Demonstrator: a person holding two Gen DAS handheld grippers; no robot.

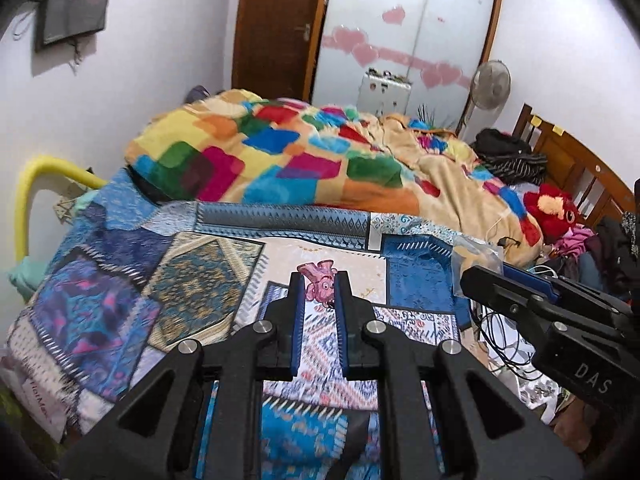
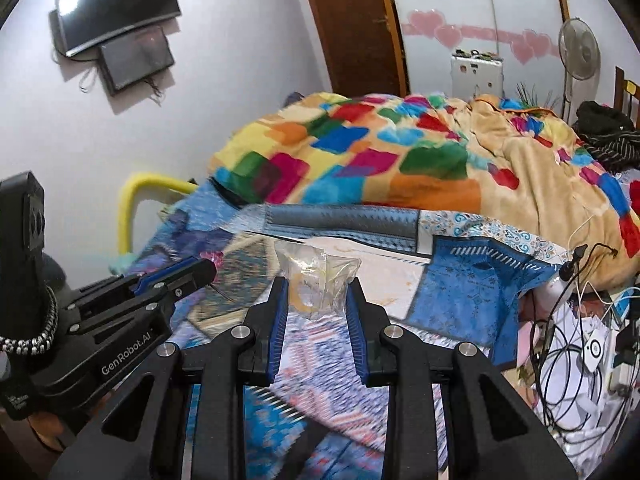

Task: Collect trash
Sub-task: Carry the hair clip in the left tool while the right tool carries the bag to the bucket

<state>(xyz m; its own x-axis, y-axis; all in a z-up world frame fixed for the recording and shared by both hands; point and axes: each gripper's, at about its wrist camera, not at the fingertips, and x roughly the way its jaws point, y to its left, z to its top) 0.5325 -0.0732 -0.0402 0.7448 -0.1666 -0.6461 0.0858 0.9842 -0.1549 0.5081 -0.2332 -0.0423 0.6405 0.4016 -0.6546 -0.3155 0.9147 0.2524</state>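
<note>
My left gripper (image 1: 320,294) is shut on a small pink crumpled wrapper (image 1: 317,274), held above the patterned bed sheet (image 1: 192,292). My right gripper (image 2: 317,286) is shut on a clear crumpled plastic bag (image 2: 316,266), whose top sticks out beyond the fingertips. In the left wrist view the right gripper (image 1: 478,280) reaches in from the right with the clear plastic (image 1: 476,252) at its tip. In the right wrist view the left gripper (image 2: 202,272) comes in from the left, with a bit of pink wrapper (image 2: 215,257) showing at its tip.
A colourful checked blanket (image 2: 380,160) is heaped across the bed behind. Tangled black and white cables (image 2: 576,344) lie at the right. A standing fan (image 2: 578,50), a wardrobe with heart stickers (image 2: 480,12), wall screens (image 2: 120,24) and a yellow tube (image 2: 136,200) surround the bed.
</note>
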